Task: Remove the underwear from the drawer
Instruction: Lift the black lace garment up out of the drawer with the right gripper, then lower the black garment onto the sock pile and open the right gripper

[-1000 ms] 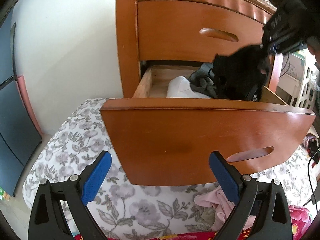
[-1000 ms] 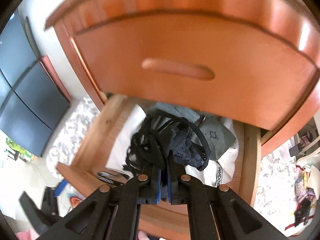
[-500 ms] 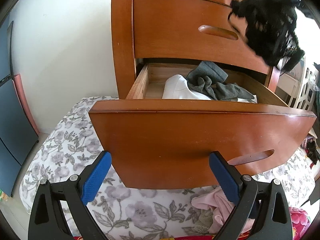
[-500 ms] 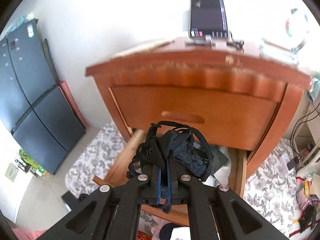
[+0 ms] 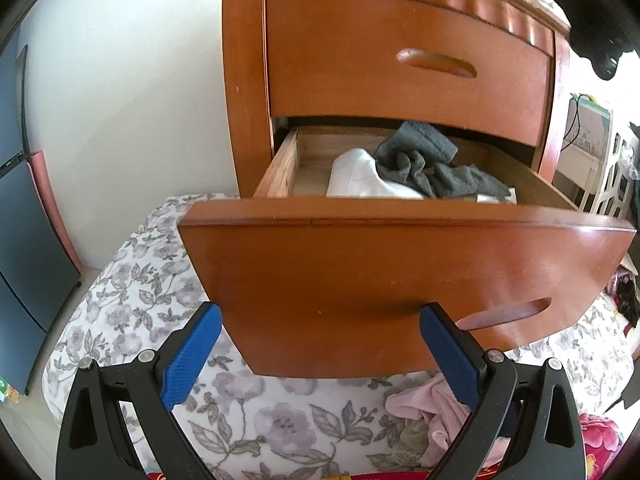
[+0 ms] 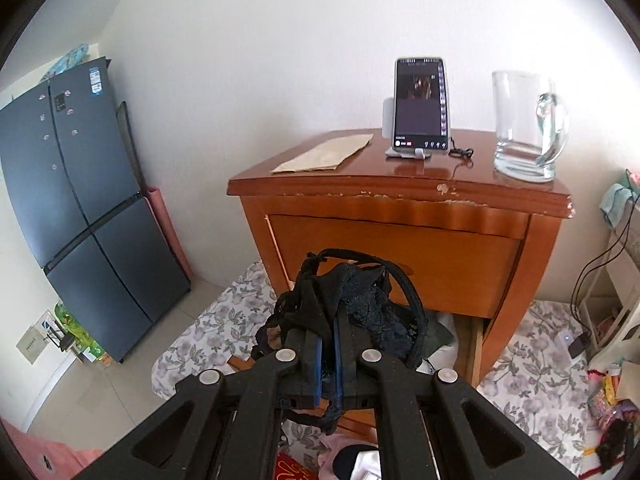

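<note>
Black lace underwear hangs bunched in my right gripper, which is shut on it, high in front of the wooden nightstand. In the left wrist view the same dark bundle shows at the top right edge. The lower drawer stands pulled out; inside lie a white garment and grey cloth. My left gripper is open, low before the drawer front, its blue pads apart with nothing between them.
On the nightstand top stand a phone on a holder, a glass mug and a brown envelope. A dark fridge is at the left. Pink clothes lie on the floral bedding below the drawer.
My right gripper has lifted the black underwear out of the drawer and up above the nightstand's top. The left gripper stayed open and barely shifted.
</note>
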